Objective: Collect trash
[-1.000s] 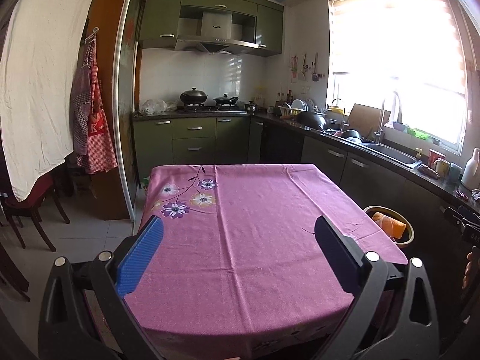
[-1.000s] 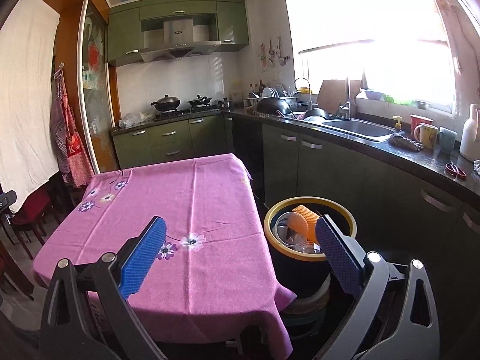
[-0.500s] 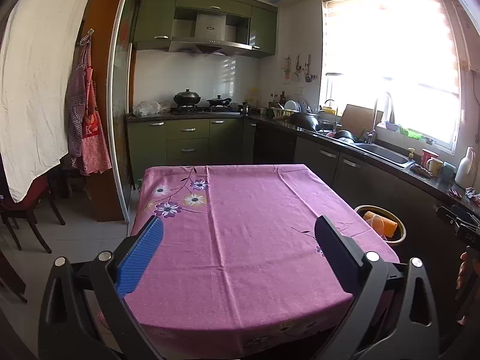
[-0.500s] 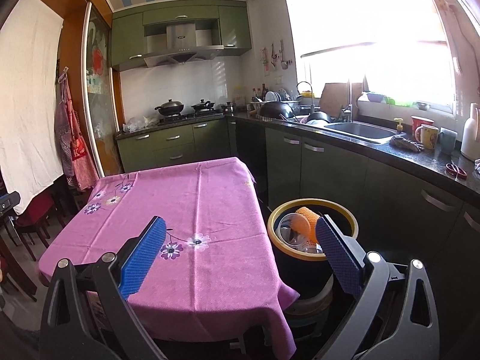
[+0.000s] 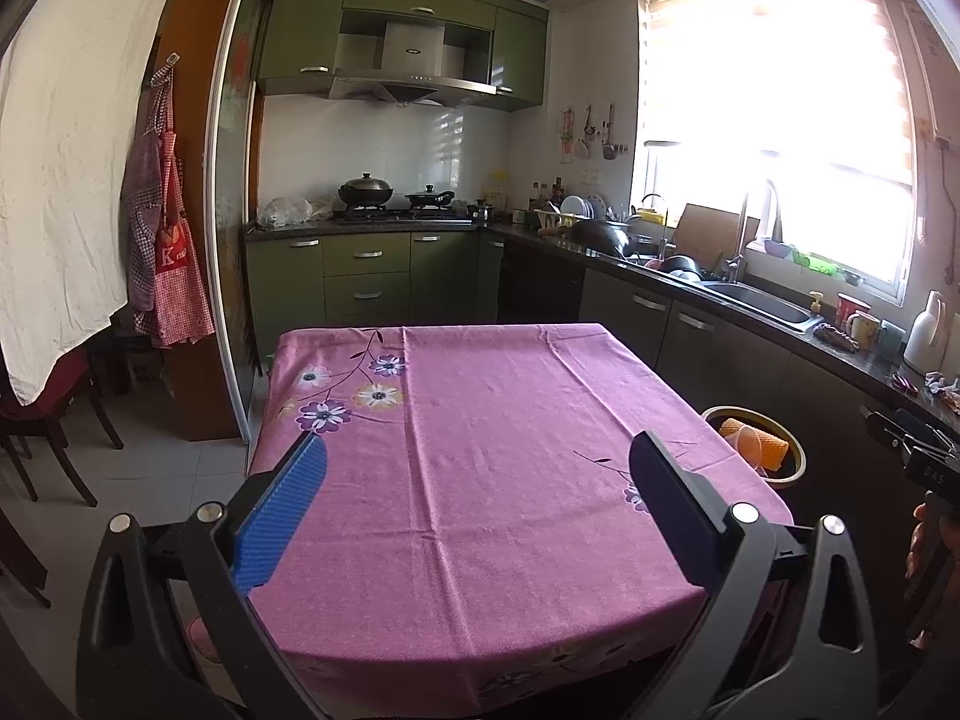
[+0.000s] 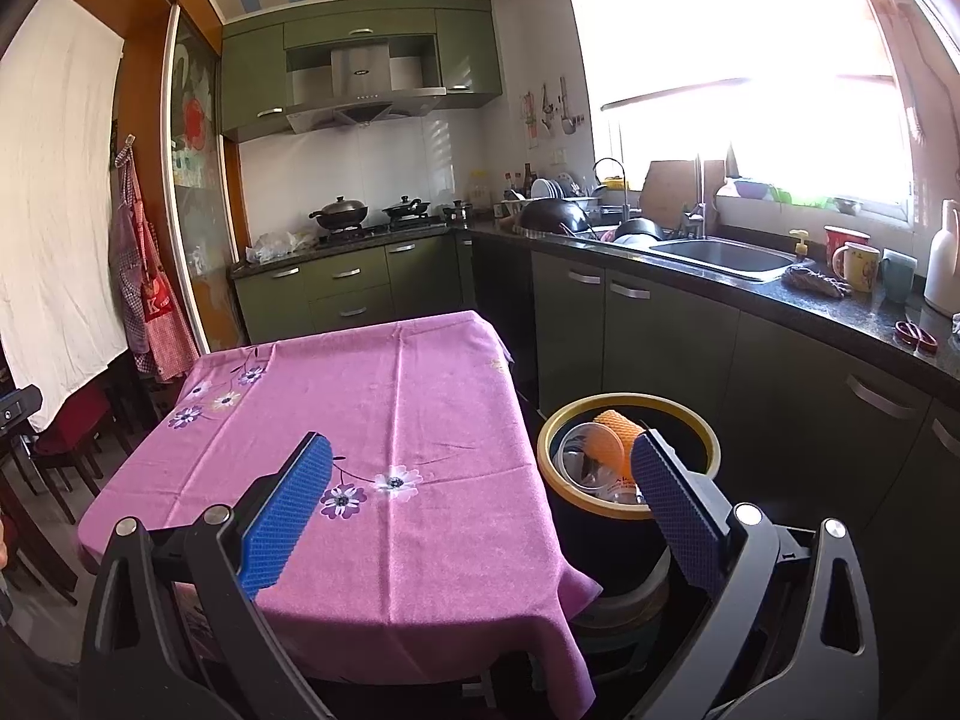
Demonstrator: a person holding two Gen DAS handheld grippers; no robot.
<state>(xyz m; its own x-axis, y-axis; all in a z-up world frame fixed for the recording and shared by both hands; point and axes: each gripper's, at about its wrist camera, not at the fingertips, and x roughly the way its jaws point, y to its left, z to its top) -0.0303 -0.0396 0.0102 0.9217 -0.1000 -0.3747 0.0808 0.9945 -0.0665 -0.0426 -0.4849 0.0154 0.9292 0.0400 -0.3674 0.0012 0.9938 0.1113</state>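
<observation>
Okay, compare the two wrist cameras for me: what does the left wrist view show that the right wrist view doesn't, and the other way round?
Only the left wrist view shows the whole pink tablecloth head-on, down to its near edge, and the person's hand at the right border.

Only the right wrist view looks down into the trash bin, showing a clear plastic cup beside the orange items, and the stool under the bin.

Both show the stove, sink, bright window, hanging apron, and open, empty grippers.
</observation>
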